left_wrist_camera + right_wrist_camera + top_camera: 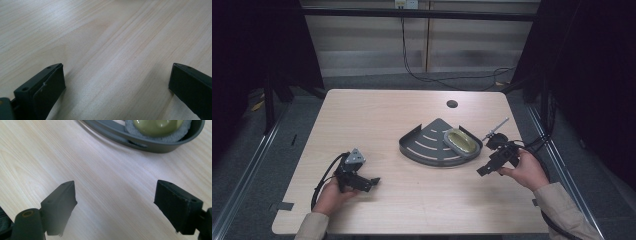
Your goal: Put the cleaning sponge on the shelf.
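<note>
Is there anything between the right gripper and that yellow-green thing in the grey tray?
Only the tray's own raised rim. The right gripper, fingers apart and empty, faces the yellow-green piece across bare table; nothing else lies between.

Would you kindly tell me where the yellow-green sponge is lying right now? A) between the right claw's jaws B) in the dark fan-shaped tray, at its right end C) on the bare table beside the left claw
B: the sponge rests inside the tray, against its right rim, with the right claw open short of it.
</note>
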The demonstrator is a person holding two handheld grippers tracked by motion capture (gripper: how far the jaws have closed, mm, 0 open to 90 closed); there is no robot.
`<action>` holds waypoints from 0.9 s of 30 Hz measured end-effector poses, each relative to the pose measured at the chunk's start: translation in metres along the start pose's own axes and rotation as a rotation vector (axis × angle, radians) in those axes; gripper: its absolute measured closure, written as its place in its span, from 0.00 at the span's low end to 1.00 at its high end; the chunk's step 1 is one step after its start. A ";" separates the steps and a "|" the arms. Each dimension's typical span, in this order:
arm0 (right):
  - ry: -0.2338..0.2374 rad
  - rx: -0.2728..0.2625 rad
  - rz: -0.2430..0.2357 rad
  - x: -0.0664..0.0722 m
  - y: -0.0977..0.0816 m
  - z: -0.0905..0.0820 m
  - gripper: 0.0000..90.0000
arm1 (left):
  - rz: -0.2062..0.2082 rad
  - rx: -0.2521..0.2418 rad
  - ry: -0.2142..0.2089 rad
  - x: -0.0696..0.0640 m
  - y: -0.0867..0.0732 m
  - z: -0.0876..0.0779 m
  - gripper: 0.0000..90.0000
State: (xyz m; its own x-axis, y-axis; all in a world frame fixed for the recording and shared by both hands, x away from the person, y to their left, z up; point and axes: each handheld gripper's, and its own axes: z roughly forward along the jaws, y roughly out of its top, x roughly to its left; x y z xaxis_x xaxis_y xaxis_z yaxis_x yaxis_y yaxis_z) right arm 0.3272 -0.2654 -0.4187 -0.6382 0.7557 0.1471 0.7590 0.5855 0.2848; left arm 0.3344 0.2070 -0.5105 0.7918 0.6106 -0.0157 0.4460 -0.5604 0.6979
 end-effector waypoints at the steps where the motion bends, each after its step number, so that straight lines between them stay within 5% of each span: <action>1: 0.003 -0.004 0.006 0.000 -0.002 0.001 0.19 | -0.001 0.000 0.000 0.000 0.000 0.000 0.00; 19: 0.004 -0.033 0.028 0.001 -0.036 0.027 0.20 | -0.003 0.001 0.000 0.000 0.000 0.000 0.00; 27: 0.005 -0.041 0.001 0.003 -0.047 0.038 0.20 | -0.001 0.000 0.000 0.000 0.000 0.000 0.00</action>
State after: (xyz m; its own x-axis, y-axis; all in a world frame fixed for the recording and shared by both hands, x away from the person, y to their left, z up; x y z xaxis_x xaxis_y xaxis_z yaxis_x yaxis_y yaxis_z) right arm 0.2944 -0.2794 -0.4674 -0.6380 0.7549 0.1517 0.7537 0.5720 0.3236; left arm 0.3343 0.2070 -0.5105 0.7913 0.6112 -0.0168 0.4471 -0.5596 0.6978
